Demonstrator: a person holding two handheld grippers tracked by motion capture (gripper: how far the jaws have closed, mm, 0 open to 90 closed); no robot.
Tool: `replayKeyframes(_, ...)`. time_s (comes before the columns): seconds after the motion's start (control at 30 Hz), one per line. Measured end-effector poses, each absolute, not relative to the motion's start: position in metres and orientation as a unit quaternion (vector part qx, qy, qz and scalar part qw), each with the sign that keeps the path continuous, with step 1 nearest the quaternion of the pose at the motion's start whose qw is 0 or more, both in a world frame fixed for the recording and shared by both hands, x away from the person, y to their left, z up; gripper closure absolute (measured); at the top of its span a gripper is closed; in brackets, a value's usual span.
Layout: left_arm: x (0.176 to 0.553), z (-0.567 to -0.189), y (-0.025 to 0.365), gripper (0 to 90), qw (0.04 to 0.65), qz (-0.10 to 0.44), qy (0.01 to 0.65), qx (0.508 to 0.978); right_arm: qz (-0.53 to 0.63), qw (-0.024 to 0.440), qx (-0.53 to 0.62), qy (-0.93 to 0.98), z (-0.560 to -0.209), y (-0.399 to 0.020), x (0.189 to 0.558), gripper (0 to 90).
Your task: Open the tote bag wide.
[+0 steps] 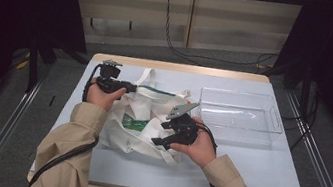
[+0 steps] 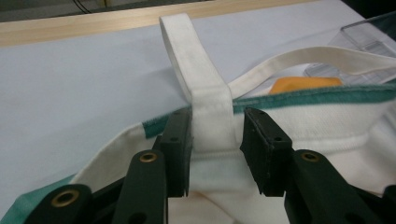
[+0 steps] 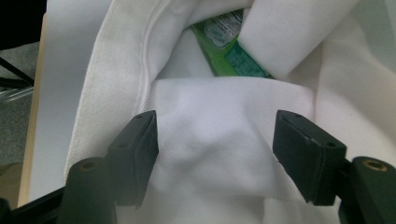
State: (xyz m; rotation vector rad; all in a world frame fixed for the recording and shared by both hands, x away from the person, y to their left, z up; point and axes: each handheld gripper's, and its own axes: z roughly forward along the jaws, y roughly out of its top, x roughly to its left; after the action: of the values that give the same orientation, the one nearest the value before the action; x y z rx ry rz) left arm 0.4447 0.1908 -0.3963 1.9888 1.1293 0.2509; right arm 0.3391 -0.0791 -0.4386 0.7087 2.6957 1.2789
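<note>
A white cloth tote bag [image 1: 146,143] with a green-trimmed rim lies crumpled in the middle of the table. My left gripper [image 1: 131,88] is at the bag's far left rim. In the left gripper view, my left gripper [image 2: 215,140] is open, its jaws on either side of the base of a white handle strap [image 2: 198,74], with a narrow gap at the right pad. My right gripper [image 1: 160,134] hovers at the bag's near right side. It stands open [image 3: 215,149] with a fold of white cloth [image 3: 219,116] between its wide jaws. A green packet [image 3: 229,51] lies inside the bag.
A clear plastic tray [image 1: 276,120] sits on the table to the right of the bag. Something orange [image 2: 303,84] shows past the bag's green rim. The table's wooden far edge [image 1: 178,67] runs behind the bag. Cables trail from both grippers along the sleeves.
</note>
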Motion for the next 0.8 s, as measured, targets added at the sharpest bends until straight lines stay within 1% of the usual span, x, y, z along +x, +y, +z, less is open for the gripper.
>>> replayKeyframes(0.13,0.436,-0.392,0.194,52.8,0.405,0.090,0.432,0.801,0.419,0.038,0.229,0.878,-0.439,-0.077,0.340,30.0)
replayKeyframes(0.17,0.434,-0.392,0.195,49.0,0.401,0.089,0.426,0.806,0.417,0.037,0.231,0.878,-0.439,-0.077,0.339,30.0)
replayKeyframes(0.27,0.430,-0.399,0.193,43.6,0.402,0.074,0.419,0.811,0.416,0.039,0.231,0.879,-0.440,-0.075,0.339,29.6)
replayKeyframes(0.37,0.430,-0.408,0.189,35.6,0.401,0.073,0.426,0.808,0.413,0.039,0.233,0.879,-0.440,-0.073,0.339,28.5)
replayKeyframes(0.43,0.431,-0.413,0.188,35.1,0.402,0.070,0.425,0.808,0.413,0.039,0.235,0.879,-0.440,-0.072,0.339,27.5)
replayKeyframes(0.57,0.434,-0.419,0.183,30.5,0.401,0.064,0.428,0.807,0.414,0.041,0.234,0.879,-0.441,-0.070,0.340,26.4)
replayKeyframes(0.67,0.437,-0.423,0.179,28.7,0.390,0.067,0.422,0.816,0.417,0.041,0.234,0.877,-0.441,-0.070,0.341,26.3)
replayKeyframes(0.73,0.438,-0.426,0.176,27.8,0.386,0.070,0.425,0.816,0.417,0.039,0.235,0.877,-0.441,-0.070,0.342,26.5)
replayKeyframes(0.77,0.439,-0.425,0.177,27.9,0.373,0.067,0.417,0.826,0.416,0.040,0.237,0.877,-0.441,-0.070,0.342,26.9)
replayKeyframes(0.8,0.439,-0.426,0.177,28.9,0.374,0.067,0.420,0.824,0.417,0.039,0.236,0.877,-0.442,-0.071,0.343,27.1)
